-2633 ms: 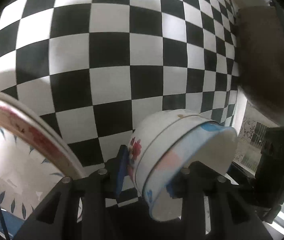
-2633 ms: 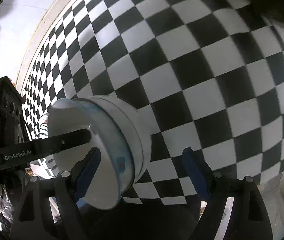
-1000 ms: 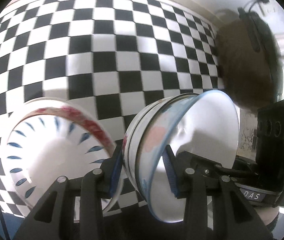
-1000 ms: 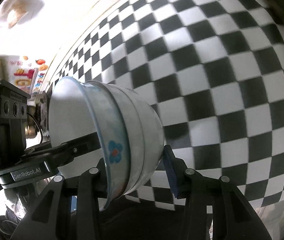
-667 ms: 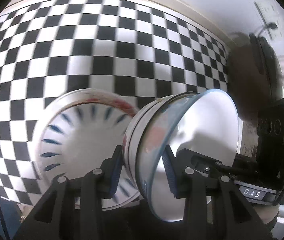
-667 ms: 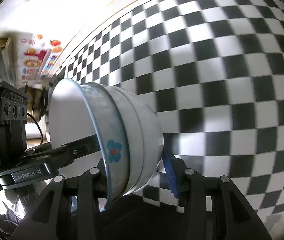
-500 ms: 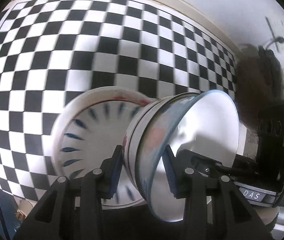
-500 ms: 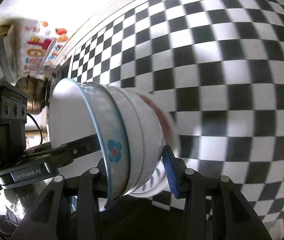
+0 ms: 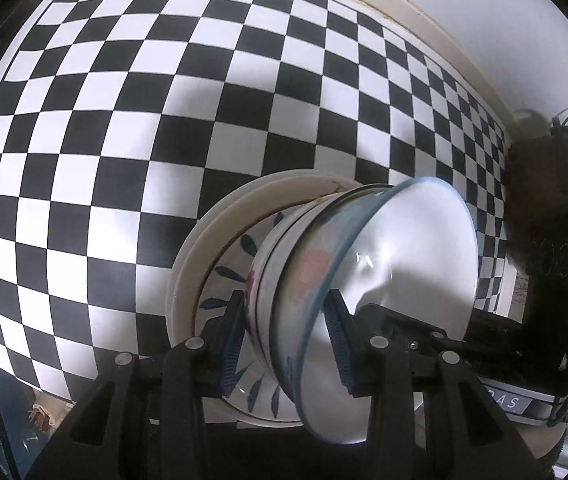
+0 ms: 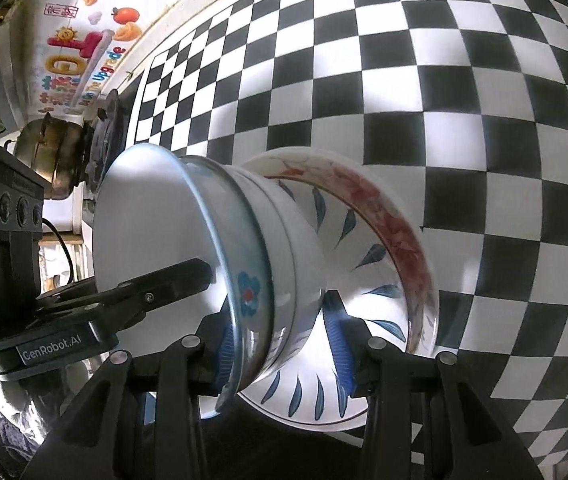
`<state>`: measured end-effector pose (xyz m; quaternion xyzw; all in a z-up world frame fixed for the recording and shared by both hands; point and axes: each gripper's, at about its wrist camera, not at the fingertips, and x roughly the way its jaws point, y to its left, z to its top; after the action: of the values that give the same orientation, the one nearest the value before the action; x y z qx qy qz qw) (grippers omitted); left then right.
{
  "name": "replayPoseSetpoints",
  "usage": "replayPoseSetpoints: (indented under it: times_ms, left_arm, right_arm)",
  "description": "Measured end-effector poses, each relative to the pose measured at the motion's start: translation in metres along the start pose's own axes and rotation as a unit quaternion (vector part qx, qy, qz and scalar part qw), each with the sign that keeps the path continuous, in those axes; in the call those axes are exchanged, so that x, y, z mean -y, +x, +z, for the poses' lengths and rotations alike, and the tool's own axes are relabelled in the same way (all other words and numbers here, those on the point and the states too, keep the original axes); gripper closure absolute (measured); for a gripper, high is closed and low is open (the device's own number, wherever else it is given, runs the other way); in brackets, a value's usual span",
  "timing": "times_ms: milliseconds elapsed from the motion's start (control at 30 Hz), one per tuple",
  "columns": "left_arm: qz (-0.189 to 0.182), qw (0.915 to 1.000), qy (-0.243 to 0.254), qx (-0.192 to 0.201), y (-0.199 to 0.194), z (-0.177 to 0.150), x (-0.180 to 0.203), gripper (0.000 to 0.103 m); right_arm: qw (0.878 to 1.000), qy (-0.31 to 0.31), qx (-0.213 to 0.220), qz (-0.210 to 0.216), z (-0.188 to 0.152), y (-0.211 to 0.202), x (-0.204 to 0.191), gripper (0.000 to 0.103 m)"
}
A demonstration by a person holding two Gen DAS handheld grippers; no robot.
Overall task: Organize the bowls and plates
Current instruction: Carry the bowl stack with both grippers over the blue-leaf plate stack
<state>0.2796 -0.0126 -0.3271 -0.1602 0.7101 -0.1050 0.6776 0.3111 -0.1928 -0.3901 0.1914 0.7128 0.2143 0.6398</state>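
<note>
Left wrist view. The left tongs are closed on the rim of a stack of bowls: one blue pad lies against the outer wall, the other against the inside of the top bowl. The stack is tipped on its side, with its white inside facing right and its base facing left. Beyond the tips and just left of them lies a wide plate with blue leaf marks and a reddish band at the rim. The base of the stack sits over the hollow of that plate; whether the two touch cannot be told. The plate rests on a black-and-white checked cloth, which fills the space ahead of the tongs. To the right, the black body of the right tongs reaches into the top bowl from the far side.

Right wrist view. The right tongs grip the opposite side of the same stack of bowls, one pad inside the top bowl and one against the outer wall, beside a small blue flower with a red centre. The open side here faces left. The plate lies just right of the tips, under and behind the base of the stack. At left, the left tongs have a finger inside the bowl. Farther left stands a metal pot, well apart, and the checked cloth spreads ahead.
</note>
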Motion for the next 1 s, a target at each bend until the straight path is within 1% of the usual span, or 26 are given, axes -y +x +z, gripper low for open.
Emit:
replayPoseSetpoints:
  times_ms: [200,500,567,833,1000]
  left_arm:
    - [-0.003,1.0000,0.000,-0.002,0.003,0.000,-0.001,0.067]
    - [-0.001,0.9999,0.001,-0.017,0.003,-0.002,-0.001,0.066]
    - [0.002,0.9998,0.003,-0.019,0.003,-0.002,0.000,0.067]
    - [0.037,0.9988,0.029,-0.013,-0.001,-0.008,0.007,0.065]
    - [0.064,0.9971,0.042,-0.003,-0.006,-0.015,0.007,0.065]
  right_arm:
    - [1.000,0.007,-0.003,-0.006,0.001,0.009,0.000,0.062]
    - [1.000,0.015,0.004,-0.011,-0.002,0.000,0.004,0.063]
    - [1.000,0.012,0.005,-0.017,-0.003,-0.002,0.002,0.063]
    - [0.999,0.003,0.004,-0.034,-0.007,-0.009,-0.005,0.064]
    - [0.998,-0.006,0.006,-0.057,-0.013,-0.012,-0.012,0.064]
